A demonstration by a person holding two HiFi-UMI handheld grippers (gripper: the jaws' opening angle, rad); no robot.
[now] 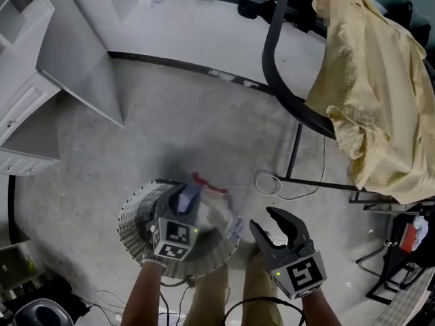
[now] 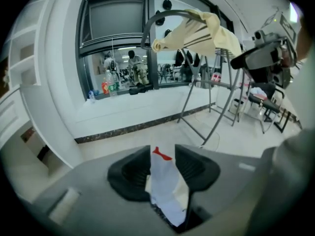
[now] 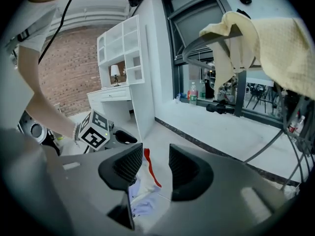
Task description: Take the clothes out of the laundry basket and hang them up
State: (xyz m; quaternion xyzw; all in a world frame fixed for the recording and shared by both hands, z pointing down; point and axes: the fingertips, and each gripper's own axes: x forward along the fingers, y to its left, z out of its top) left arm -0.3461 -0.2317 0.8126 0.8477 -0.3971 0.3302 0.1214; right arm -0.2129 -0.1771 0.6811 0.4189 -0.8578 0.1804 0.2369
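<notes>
White garment [image 2: 165, 186] between left gripper's [image 2: 163, 154] parted jaws, ungripped; right gripper [image 1: 266, 221] wide open

1. We are looking at a white shelf unit [image 3: 120, 43] standing before a brick wall [image 3: 64, 68], with a small lamp [image 3: 115, 71] sitting on its desk top.
2. We are seeing bottles [image 2: 106, 85] standing on the white window ledge [image 2: 147, 107], under a dark-framed window [image 2: 115, 18].
3. We are watching a white cable [image 1: 270, 182] lying looped on the grey floor [image 1: 183, 121].
4. We are noting a black strip [image 1: 170, 62] running along the ledge's foot.
</notes>
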